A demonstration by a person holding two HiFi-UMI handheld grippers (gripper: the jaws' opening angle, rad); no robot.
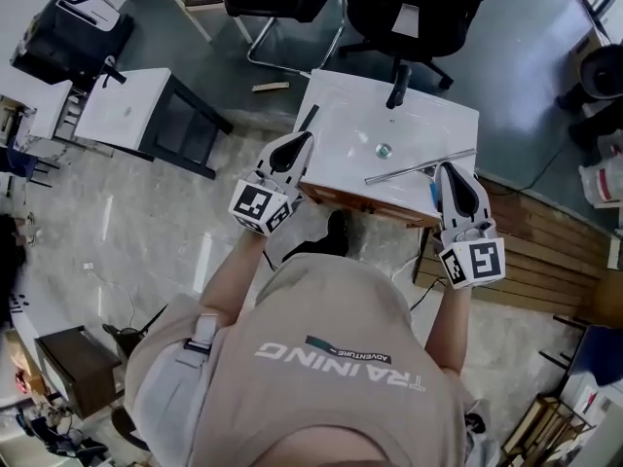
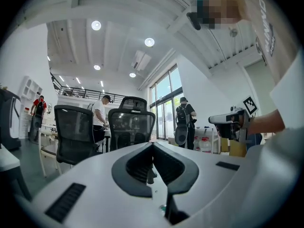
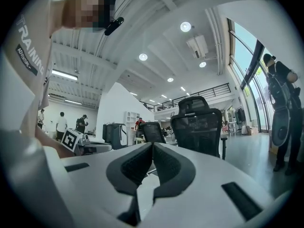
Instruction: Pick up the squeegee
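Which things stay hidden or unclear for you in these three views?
- Handle of the squeegee: in the head view, the right gripper largely covers it.
- Both gripper views: each gripper's own shut jaws fill the lower part and hide the basin top.
- Whether the left gripper touches the basin: too small to tell in the head view.

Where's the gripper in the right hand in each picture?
Head view: right gripper lower right, tip at the white sink's near edge.
Left gripper view: right gripper at the right, mid-height, side-on.
Right gripper view: right gripper itself, bottom middle, jaws shut.
Shared landmark: black office chairs beyond the sink.
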